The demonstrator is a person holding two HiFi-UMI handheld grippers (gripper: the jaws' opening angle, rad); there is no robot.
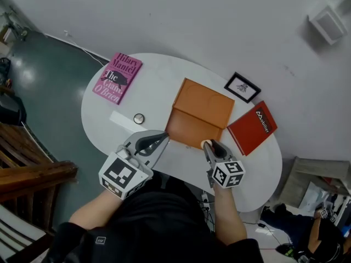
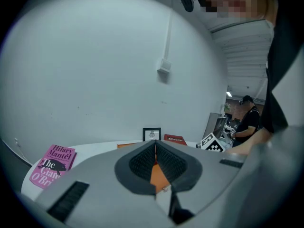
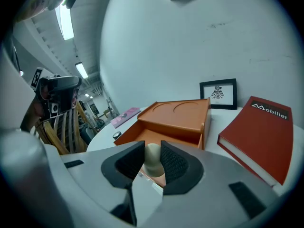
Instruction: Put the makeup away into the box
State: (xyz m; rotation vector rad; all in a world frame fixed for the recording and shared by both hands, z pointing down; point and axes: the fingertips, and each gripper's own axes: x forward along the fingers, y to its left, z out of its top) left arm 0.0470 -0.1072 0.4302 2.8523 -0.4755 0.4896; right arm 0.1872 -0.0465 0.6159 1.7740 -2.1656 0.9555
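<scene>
Right gripper (image 3: 152,148) jaws pinch the makeup sponge (image 3: 153,160) over the box's (image 3: 180,110) near edge.

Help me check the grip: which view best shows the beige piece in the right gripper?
Right gripper view: the beige piece shows large, clamped in the right gripper, with the orange box behind. Head view shows only a pale sliver at the tips; left gripper view shows none.

The box (image 1: 200,114) lies between left book (image 1: 117,77) and right book (image 1: 252,127).
</scene>
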